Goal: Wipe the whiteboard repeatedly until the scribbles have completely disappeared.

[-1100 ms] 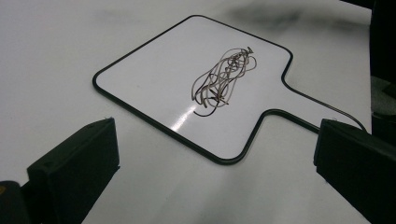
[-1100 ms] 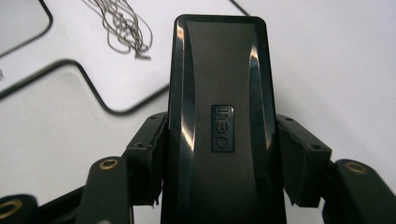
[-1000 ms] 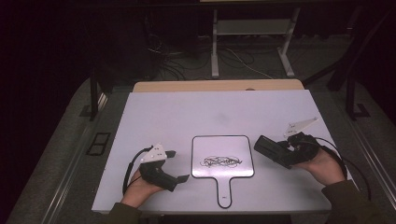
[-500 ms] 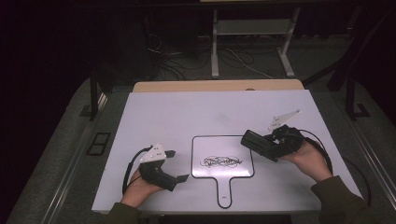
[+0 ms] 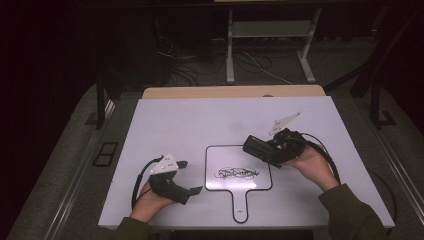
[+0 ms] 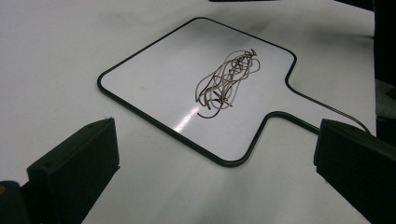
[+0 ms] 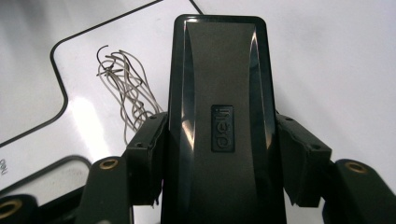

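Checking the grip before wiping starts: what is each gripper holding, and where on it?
The right gripper clamps a black eraser across its long sides, near its rear; the left gripper holds nothing.

Black claws (image 5: pixel 182 176), seemingly olive sleeves (image 5: pixel 350 215)

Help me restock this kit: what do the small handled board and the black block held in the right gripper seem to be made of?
The small handled board looks like a glossy white dry-erase sheet with a thin black rim: light glares off it and a pen scribble sits on it. The black block, clamped in the right gripper, looks like smooth, shiny moulded plastic with an embossed logo, probably an eraser housing.
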